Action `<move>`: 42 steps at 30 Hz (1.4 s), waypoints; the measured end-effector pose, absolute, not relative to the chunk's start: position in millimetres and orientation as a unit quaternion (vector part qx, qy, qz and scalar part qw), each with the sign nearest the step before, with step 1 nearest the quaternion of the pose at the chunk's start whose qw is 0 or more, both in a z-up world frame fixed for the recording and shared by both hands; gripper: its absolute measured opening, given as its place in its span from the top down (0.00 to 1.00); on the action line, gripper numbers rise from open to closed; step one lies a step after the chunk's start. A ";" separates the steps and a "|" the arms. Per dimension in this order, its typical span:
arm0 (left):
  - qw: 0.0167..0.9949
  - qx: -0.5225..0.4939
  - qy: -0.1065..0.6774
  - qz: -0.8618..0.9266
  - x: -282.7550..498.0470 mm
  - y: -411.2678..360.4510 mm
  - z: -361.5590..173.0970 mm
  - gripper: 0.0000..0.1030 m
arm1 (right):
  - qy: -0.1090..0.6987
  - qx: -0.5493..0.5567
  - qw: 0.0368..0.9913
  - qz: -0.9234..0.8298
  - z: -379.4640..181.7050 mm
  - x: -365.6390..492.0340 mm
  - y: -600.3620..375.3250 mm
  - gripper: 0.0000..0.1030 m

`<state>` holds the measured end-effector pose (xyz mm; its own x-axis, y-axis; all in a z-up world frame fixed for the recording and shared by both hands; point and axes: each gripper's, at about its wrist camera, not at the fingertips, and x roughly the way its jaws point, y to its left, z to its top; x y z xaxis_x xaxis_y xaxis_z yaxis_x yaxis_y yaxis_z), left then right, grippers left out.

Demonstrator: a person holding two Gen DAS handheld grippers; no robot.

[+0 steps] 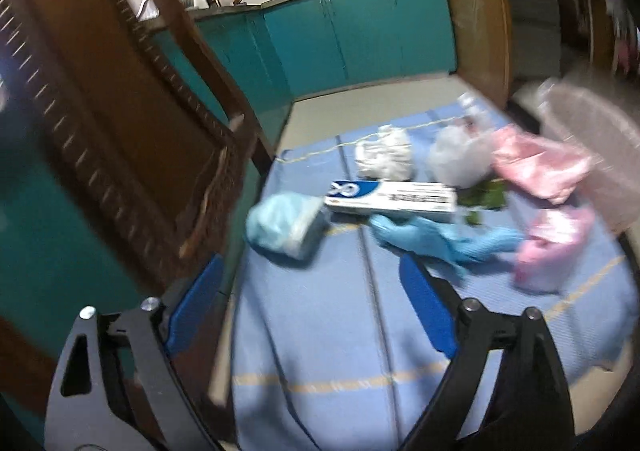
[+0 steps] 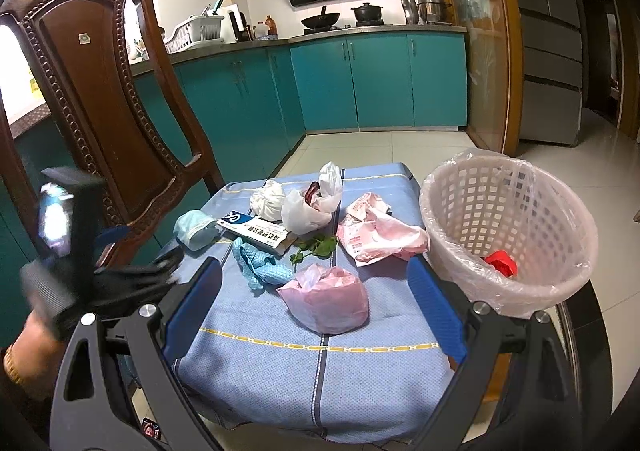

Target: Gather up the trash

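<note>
Both the left hand-held gripper (image 1: 312, 279) and the right hand-held gripper (image 2: 316, 279) hover with jaws apart, holding nothing. Trash lies on the blue-clothed worktop (image 2: 280, 351): a pink bag (image 2: 326, 301), blue glove (image 2: 260, 265), box (image 2: 256, 233). The basket (image 2: 500, 227) stands right, containing a red scrap (image 2: 502, 263).

Left wrist view motion-smeared — basket (image 1: 592, 155) mere blur, cut by right edge.
</note>
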<state>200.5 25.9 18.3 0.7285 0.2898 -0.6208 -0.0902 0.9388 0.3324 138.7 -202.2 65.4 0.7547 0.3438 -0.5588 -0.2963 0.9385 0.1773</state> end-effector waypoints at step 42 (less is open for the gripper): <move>0.941 -0.086 0.324 -0.034 125.1 77.8 48.5 0.94 | 0.343 0.014 0.914 0.218 65.4 152.9 -187.6 0.45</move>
